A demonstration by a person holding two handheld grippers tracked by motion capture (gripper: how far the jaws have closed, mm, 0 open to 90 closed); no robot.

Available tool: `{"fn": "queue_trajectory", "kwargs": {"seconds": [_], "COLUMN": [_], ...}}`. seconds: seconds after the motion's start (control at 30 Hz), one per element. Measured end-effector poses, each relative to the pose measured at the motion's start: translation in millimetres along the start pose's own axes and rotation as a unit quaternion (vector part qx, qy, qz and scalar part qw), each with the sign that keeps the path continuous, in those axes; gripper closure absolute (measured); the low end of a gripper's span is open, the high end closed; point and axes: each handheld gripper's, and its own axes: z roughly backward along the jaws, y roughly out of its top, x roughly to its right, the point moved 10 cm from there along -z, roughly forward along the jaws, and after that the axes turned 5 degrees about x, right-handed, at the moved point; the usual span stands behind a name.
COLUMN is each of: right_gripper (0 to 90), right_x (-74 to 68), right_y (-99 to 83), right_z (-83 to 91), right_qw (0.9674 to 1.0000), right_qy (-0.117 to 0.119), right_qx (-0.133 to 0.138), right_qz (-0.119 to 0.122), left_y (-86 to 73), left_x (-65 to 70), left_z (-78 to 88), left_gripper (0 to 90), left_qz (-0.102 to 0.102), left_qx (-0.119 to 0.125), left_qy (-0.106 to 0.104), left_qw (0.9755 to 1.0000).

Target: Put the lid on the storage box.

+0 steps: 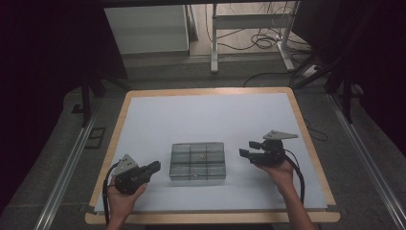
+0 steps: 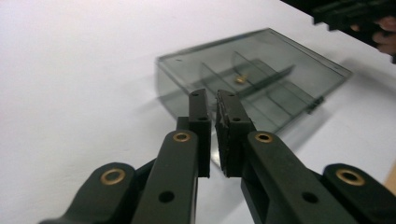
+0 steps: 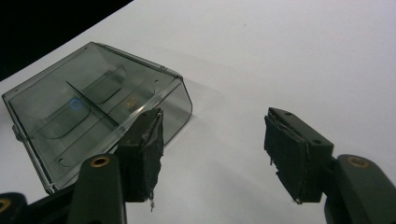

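Observation:
A smoky clear plastic box (image 1: 197, 163) with a shut lid and inner dividers lies on the white table top between my two grippers. A small brass piece (image 2: 240, 80) rests in one compartment. My left gripper (image 1: 155, 166) hovers just left of the box, pointing at its near corner (image 2: 168, 88); its jaws stand a narrow slit apart with nothing between them (image 2: 212, 95). My right gripper (image 1: 246, 148) is held to the right of the box, wide open and empty (image 3: 215, 121). In the right gripper view the box (image 3: 88, 107) lies to the left of the jaws.
A white sheet (image 1: 210, 115) covers the table, with a wooden rim (image 1: 306, 139) around it. Beyond the far edge are a desk frame (image 1: 214, 43) and loose cables (image 1: 263, 40) on the floor. Metal rails (image 1: 67, 167) run along both sides.

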Motion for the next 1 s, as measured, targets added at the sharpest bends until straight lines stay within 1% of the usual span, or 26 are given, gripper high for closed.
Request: {"fn": "queue_trajectory", "kwargs": {"seconds": [0.07, 0.17, 0.3, 0.4, 0.47, 0.53, 0.73, 0.83, 1.0], "right_gripper": [36.5, 36.4, 36.1, 35.7, 35.3, 34.9, 34.6, 34.5, 34.3], "right_x": [0.5, 1.3, 2.7, 4.0, 4.8, 5.4, 7.7, 8.3, 6.6], "right_y": [-1.5, -3.4, -6.6, -10.3, -12.3, -14.4, -17.9, -20.2, -21.0], "right_z": [0.4, 1.6, 2.6, 3.4, 4.2, 5.8, 9.3, 8.8, 6.8], "right_qw": [1.0, 1.0, 1.0, 0.9999, 0.9999, 0.9999, 0.9999, 0.9999, 0.9999], "right_qy": [-0.001, -0.004, -0.006, -0.008, -0.01, -0.011, -0.013, -0.013, -0.011], "right_qx": [0.0, -0.002, -0.003, -0.007, -0.008, -0.01, -0.005, -0.01, -0.012], "right_qz": [0.001, 0.005, 0.004, 0.003, 0.003, 0.004, -0.002, -0.001, 0.002], "left_y": [-2.2, -4.9, -6.9, -10.5, -12.5, -15.2, -16.5, -19.0, -19.6], "left_x": [-7.4, -18.6, -33.6, -40.1, -42.0, -43.1, -42.2, -41.8, -41.9], "left_z": [0.4, 1.2, 2.7, 2.1, 1.2, -0.1, -2.0, -4.8, -6.7], "left_gripper": [81.0, 76.5, 63.6, 51.6, 48.0, 44.4, 41.6, 38.0, 35.1], "left_qz": [0.008, 0.017, 0.015, 0.014, 0.018, 0.019, 0.02, 0.023, 0.023], "left_qx": [-0.007, -0.01, -0.01, -0.022, -0.023, -0.031, -0.035, -0.043, -0.047], "left_qy": [0.008, 0.022, 0.062, 0.078, 0.079, 0.08, 0.079, 0.079, 0.078], "left_qw": [0.9999, 0.9996, 0.9979, 0.9966, 0.9964, 0.9962, 0.9961, 0.9957, 0.9956]}}
